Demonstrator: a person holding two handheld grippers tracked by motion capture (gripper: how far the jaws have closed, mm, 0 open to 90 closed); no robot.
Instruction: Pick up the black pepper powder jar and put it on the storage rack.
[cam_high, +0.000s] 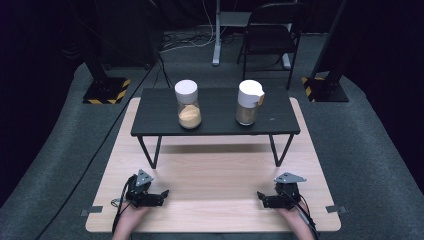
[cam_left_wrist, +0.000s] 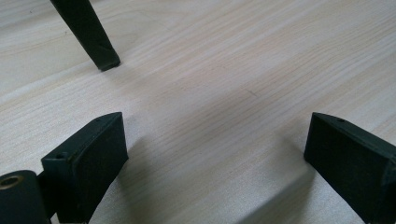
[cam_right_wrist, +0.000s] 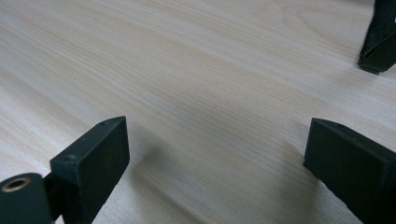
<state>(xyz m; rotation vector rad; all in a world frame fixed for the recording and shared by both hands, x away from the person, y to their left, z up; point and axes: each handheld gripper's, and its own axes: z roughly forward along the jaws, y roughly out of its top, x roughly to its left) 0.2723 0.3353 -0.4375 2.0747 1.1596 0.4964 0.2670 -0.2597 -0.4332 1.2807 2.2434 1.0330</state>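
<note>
A pale wooden table (cam_high: 210, 190) is spread across the grey floor, and a low black shelf (cam_high: 215, 112) is stood on its far half, raised on thin legs, apparently so that what it carries is kept clear and easy to reach. Two white-capped jars are set well apart on it, the left jar (cam_high: 188, 105) part-filled with pale orange powder, the right jar (cam_high: 248, 102) with browner contents. The left gripper (cam_high: 150, 196) and right gripper (cam_high: 272, 199) are rested on the near boards, jaws spread wide and nothing held, seemingly parked in readiness.
</note>
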